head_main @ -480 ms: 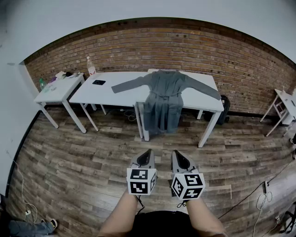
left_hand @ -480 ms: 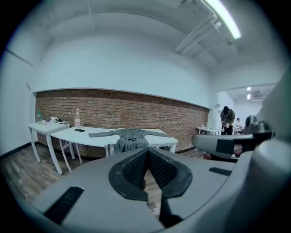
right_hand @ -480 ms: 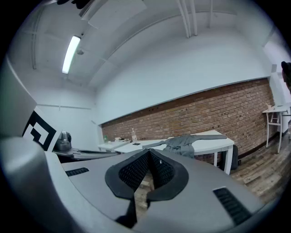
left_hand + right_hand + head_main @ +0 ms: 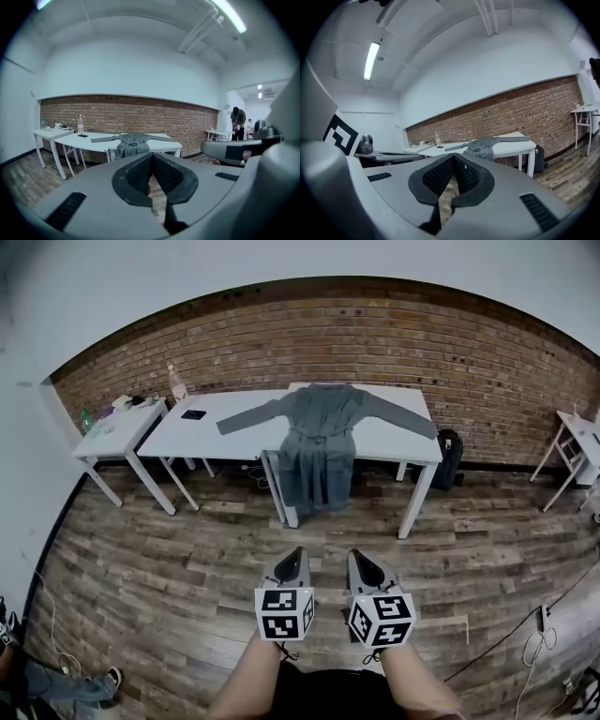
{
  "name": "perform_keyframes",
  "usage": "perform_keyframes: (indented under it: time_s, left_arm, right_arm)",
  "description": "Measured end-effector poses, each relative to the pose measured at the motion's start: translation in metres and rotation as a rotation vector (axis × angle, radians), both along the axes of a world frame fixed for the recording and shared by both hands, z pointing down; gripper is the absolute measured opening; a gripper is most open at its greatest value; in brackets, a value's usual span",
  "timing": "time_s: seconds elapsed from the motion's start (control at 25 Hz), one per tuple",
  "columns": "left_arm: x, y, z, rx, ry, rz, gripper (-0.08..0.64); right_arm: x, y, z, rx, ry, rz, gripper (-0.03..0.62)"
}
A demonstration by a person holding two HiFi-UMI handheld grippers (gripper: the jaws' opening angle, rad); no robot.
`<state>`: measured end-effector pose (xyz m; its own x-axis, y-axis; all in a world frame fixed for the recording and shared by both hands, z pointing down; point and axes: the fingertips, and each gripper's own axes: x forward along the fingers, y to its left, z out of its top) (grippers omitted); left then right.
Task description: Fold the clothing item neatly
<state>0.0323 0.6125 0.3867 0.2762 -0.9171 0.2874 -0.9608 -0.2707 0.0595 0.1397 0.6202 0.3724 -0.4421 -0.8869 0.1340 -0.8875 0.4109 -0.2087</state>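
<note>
Here | task: not begun, all folding left | grey coat (image 4: 319,432): unfolded on white counter (image 4: 398,435), sleeves spread, hem hanging over front edge | left hand-held gripper (image 4: 295,555), right hand-held gripper (image 4: 357,558): clenched, empty, well apart from counter

The garment (image 4: 319,432) lies on the long table (image 4: 405,444) at twelve o'clock, its lower part hanging over the near edge. A phone (image 4: 193,414) lies on that table toward eleven, a smaller table (image 4: 111,434) stands at ten, and a bag (image 4: 451,448) sits under the long table's one o'clock end
</note>
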Motion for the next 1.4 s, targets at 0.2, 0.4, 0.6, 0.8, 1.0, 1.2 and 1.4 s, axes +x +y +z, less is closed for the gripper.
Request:
perform_keyframes:
  time_s: [0.2,0.4,0.6,0.8,1.0,1.2,1.4]
  left_arm:
    - [0.022,0.005,0.003,-0.011,-0.04,0.015,-0.011]
    - [0.017,-0.001,0.009,-0.022,-0.016,-0.005,-0.011]
    - [0.02,-0.032,0.025,-0.049,0.003,0.025,-0.011]
    - [0.039,-0.078,0.033,-0.054,0.029,0.079,-0.011]
    - [0.031,-0.132,0.035,-0.036,0.044,0.098,-0.011]
    - [-0.013,-0.197,0.025,-0.032,0.05,0.089,-0.011]
    - [-0.062,-0.26,0.011,-0.013,0.057,0.078,-0.011]
  right_arm:
    - [0.028,-0.003,0.006,-0.022,-0.028,0.014,-0.006]
    - [0.04,-0.009,0.014,-0.04,-0.027,0.029,-0.006]
    - [0.041,-0.026,0.029,-0.06,0.004,0.062,-0.006]
    - [0.039,-0.05,0.035,-0.065,0.048,0.058,-0.006]
    - [0.026,-0.103,0.04,-0.072,0.068,0.067,-0.006]
    - [-0.007,-0.172,0.029,-0.077,0.013,0.083,-0.006]
    - [-0.049,-0.239,0.005,-0.029,0.026,0.096,-0.006]
